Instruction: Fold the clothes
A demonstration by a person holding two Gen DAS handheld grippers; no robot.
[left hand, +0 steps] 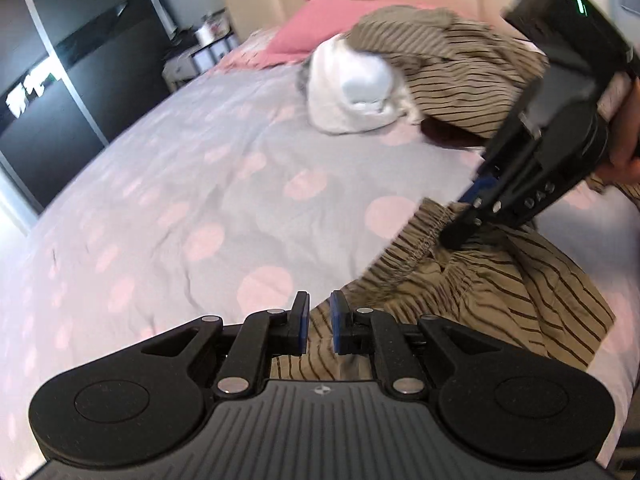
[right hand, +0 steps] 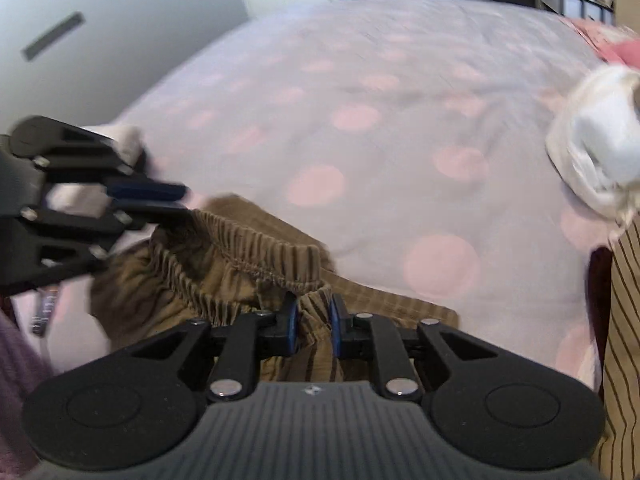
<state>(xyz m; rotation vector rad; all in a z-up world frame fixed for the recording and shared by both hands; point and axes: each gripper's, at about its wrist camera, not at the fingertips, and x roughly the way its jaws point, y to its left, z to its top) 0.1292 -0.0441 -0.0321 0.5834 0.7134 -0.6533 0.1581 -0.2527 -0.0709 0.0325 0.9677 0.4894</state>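
Brown striped shorts (right hand: 256, 280) are lying crumpled on the polka-dot bedsheet (right hand: 400, 160). Right gripper (right hand: 313, 320) has its jaws pinched on the elastic waistband (right hand: 240, 252). Left gripper (left hand: 319, 326) sits over the fabric with a narrow gap, can't tell if it's gripping.

Soft, even daylight fills both views, brightest on the bedspread (left hand: 192, 184). A glare streak crosses the dark wardrobe (left hand: 52, 80) at ten o'clock. Motion blur smears the white garment (left hand: 356, 92) and far edges; fisheye bending curves the bed, with dark vignetted corners.
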